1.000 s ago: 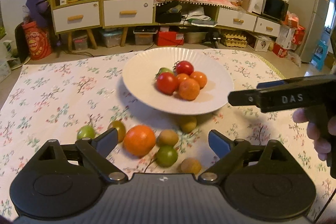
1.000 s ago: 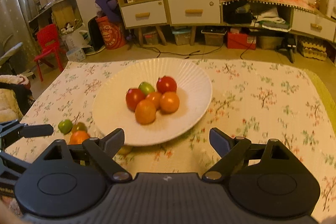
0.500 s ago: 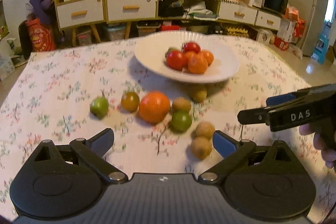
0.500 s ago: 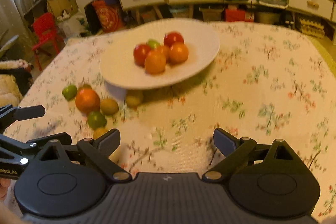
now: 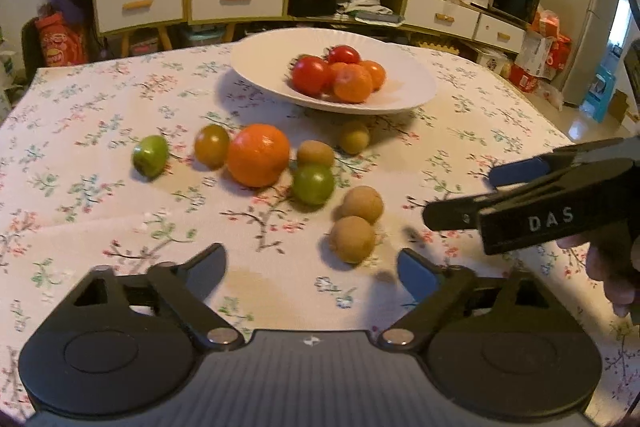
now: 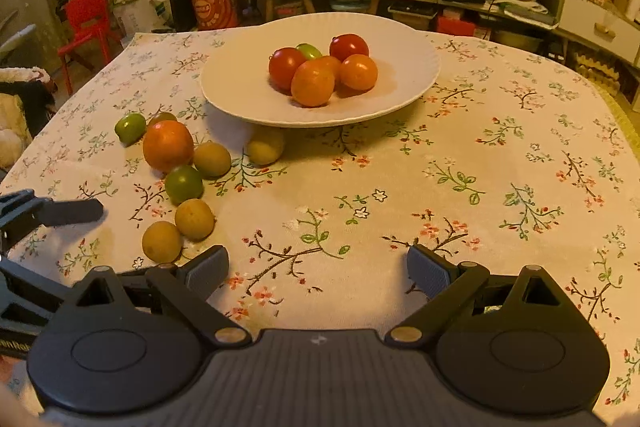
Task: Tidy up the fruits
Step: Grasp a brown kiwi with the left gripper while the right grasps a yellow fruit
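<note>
A white footed plate holds red tomatoes and small oranges. On the flowered cloth in front of it lie a large orange, green tomatoes and several brown round fruits. My left gripper hovers low over the cloth and its jaws are closing. One brown fruit lies just ahead of its tips, untouched. My right gripper stands open over bare cloth, to the right of the loose fruit. It also shows in the left wrist view, held by a hand.
The plate stands at the table's far middle, overhanging a yellowish fruit. Right of the loose fruit there is only cloth. Cabinets, a red chair and floor clutter lie beyond the table.
Both grippers have sunk toward the table and drawn back from the plate, so the loose fruit now lies ahead of the left one. The left jaws widened, then narrowed.
</note>
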The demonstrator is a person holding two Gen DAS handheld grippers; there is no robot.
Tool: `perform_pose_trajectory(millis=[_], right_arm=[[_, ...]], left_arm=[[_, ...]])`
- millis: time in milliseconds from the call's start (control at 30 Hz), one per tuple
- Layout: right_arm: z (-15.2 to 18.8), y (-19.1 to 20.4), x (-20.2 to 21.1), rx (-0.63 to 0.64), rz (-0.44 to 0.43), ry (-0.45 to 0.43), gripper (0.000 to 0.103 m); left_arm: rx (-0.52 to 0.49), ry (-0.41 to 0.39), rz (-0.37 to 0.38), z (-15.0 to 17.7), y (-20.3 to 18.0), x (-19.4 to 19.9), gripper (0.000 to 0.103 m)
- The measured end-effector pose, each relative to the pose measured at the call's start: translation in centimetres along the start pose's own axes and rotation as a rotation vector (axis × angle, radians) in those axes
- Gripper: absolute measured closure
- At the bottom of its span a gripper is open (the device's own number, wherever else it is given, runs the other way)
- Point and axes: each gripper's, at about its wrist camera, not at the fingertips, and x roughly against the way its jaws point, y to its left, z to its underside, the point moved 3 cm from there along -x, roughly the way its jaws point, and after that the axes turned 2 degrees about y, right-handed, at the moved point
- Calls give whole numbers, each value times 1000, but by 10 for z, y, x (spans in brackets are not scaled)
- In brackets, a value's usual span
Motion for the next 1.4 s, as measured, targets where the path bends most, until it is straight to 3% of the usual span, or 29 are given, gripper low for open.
perform_pose_trajectory(millis=[167, 367, 433, 500, 733, 1133, 1233, 1400], right_arm=[[-2, -3, 2, -19, -3, -8, 8], [-2, -6, 0, -32, 3, -2, 8], [-1, -6, 0, -32, 4, 2, 8], [-2, -5, 0, -28, 4, 1, 8], [-1, 7, -2, 14, -31, -6, 11], [3, 52, -7, 205, -120, -55, 21], [3, 59, -7, 241, -126, -79, 30], [4, 65, -8, 273, -151, -101, 54]], left_arm=[[-5, -14, 36, -3, -8, -1, 35], [-1, -18, 62, -7, -12, -4, 62], [-1, -15, 60, -7, -13, -4, 76], [4, -9, 54, -8, -11, -3, 82], [12, 28, 3, -7, -1, 5, 82], [73, 82, -62, -4, 28, 18, 82], [82, 83, -63, -3, 31, 19, 82], [83, 85, -61, -3, 32, 20, 82]])
